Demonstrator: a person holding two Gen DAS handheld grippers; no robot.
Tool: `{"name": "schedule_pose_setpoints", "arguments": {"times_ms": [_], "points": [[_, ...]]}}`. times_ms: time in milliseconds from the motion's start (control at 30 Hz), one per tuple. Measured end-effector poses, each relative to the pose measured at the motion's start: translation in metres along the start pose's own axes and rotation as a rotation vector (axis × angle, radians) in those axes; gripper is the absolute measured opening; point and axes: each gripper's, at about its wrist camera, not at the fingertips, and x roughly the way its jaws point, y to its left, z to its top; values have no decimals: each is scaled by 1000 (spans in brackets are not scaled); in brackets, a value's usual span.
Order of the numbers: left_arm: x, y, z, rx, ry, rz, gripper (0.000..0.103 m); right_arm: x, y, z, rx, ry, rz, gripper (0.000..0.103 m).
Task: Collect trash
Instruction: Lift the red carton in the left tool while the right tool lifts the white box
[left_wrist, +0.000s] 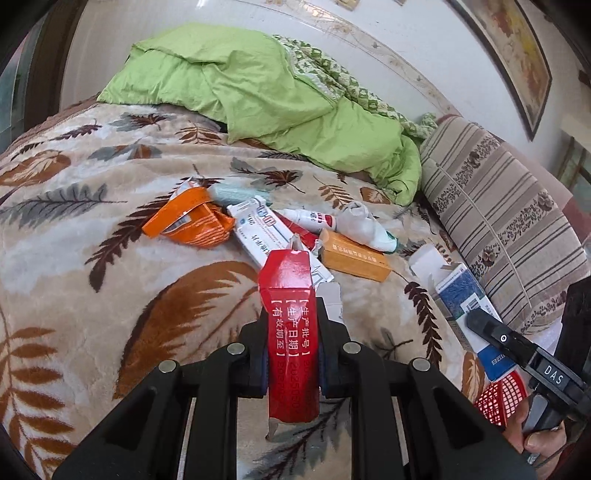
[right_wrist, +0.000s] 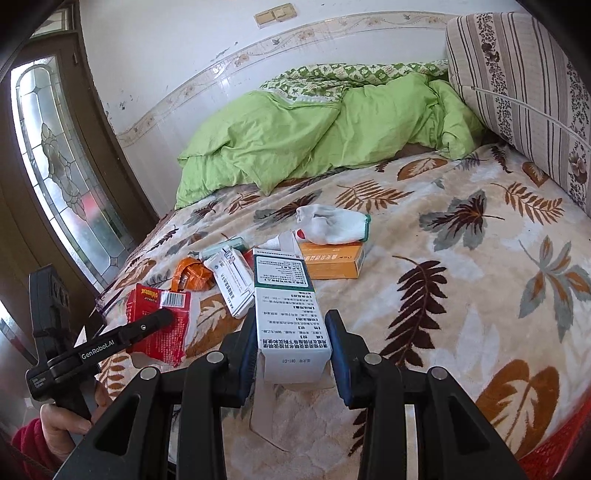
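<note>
My left gripper (left_wrist: 293, 321) is shut on a flattened red carton (left_wrist: 290, 354) and holds it above the leaf-patterned blanket (left_wrist: 110, 258). My right gripper (right_wrist: 291, 325) is shut on a white medicine box with a green panel (right_wrist: 286, 306). That box shows as white and blue (left_wrist: 458, 291) in the left wrist view. Beyond both lies a pile of trash: a torn orange packet (left_wrist: 188, 221), a white tube box (left_wrist: 258, 232), a small bottle (left_wrist: 310, 218), an orange box (right_wrist: 332, 258) and a crumpled white glove (right_wrist: 332, 225).
A rumpled green quilt (right_wrist: 295, 136) lies at the back of the bed by the wall. A striped cushion (right_wrist: 524, 85) stands on the right. A red mesh basket (left_wrist: 498, 398) sits low beside the right hand. A glazed door (right_wrist: 55, 166) is at left.
</note>
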Motion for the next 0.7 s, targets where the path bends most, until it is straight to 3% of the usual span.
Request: {"name": "schedule_pose_setpoints", "arguments": {"times_ms": [233, 567, 700], "points": [[17, -21, -1, 97, 16, -9, 18, 18, -2, 1, 21, 26, 31, 38], [20, -30, -5, 154, 25, -8, 18, 31, 4, 1, 18, 42, 70, 38], [16, -38, -7, 155, 39, -42, 18, 21, -3, 3, 53, 17, 84, 38]]}}
